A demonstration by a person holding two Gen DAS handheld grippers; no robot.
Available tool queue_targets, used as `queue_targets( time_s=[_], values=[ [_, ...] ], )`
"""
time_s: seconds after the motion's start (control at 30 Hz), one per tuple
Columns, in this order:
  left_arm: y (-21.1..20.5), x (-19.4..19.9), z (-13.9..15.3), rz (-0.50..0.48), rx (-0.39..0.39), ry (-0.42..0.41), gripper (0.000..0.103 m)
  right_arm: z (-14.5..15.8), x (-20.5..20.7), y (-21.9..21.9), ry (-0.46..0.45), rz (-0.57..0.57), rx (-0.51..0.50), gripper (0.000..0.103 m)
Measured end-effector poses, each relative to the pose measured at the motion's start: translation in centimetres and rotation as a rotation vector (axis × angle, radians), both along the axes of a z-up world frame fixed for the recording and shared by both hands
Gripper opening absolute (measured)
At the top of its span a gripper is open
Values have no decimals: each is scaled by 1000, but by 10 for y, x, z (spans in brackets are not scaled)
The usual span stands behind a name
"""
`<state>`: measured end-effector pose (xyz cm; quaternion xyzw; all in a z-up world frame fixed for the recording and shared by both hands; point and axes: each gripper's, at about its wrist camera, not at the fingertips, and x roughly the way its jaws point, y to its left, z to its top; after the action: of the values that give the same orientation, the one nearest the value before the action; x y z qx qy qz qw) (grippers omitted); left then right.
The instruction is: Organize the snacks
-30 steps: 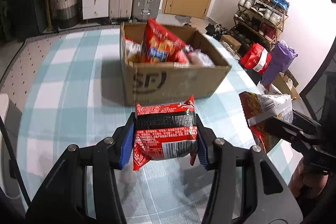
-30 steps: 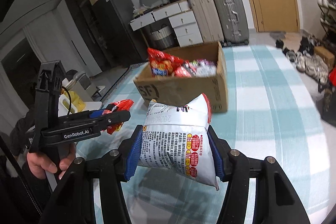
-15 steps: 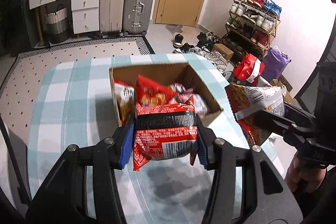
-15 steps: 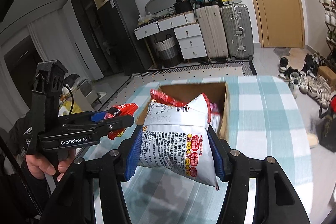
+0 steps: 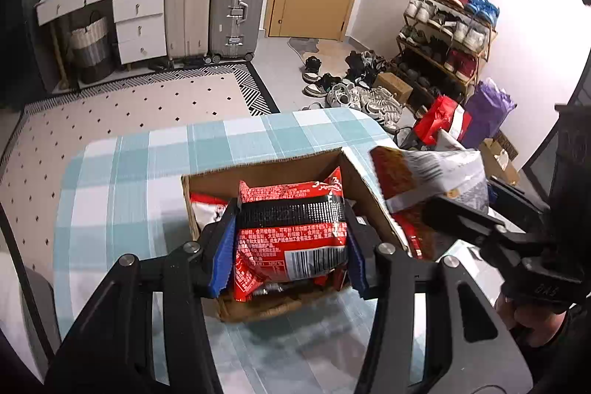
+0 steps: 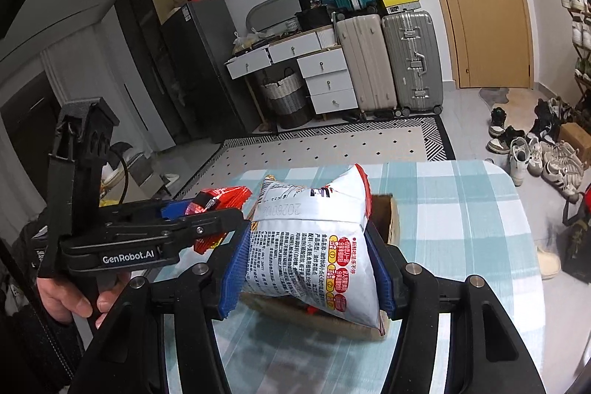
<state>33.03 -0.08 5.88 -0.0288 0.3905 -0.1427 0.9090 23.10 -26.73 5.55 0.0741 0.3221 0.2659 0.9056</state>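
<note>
My left gripper (image 5: pixel 288 246) is shut on a red and black snack packet (image 5: pixel 291 239) and holds it right above the open cardboard box (image 5: pixel 258 172), which holds several snack packets. My right gripper (image 6: pixel 306 268) is shut on a white and red snack bag (image 6: pixel 314 242) and holds it over the box's right side (image 6: pixel 388 220). That bag also shows in the left wrist view (image 5: pixel 424 180), beside the box's right wall. The left gripper with its packet shows in the right wrist view (image 6: pixel 210 213), left of the white bag.
The box stands on a table with a teal and white checked cloth (image 5: pixel 122 187). Beyond the table are a dotted rug (image 5: pixel 129 106), suitcases (image 5: pixel 236 6), drawers, a shoe rack (image 5: pixel 450 24) and loose shoes on the floor.
Both grippers have moved forward and up with their snacks, from in front of the box to above it. Both stay shut on their packets.
</note>
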Motion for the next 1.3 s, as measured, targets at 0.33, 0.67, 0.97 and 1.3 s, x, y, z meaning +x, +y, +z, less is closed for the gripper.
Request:
queue_targets(
  time_s=[0.33, 0.67, 0.97, 1.3],
  values=[
    [-15, 53, -16, -26, 40, 37, 47, -24, 50, 10, 36, -35, -44, 58],
    [-13, 86, -49, -32, 39, 102, 47, -60, 76, 7, 113, -32, -55, 58],
    [-10, 89, -59, -34, 75, 150, 65, -73, 79, 24, 108, 16, -122, 74],
    [-11, 63, -22, -13, 84, 73, 74, -46, 53, 10, 26, -7, -114, 76]
  ],
)
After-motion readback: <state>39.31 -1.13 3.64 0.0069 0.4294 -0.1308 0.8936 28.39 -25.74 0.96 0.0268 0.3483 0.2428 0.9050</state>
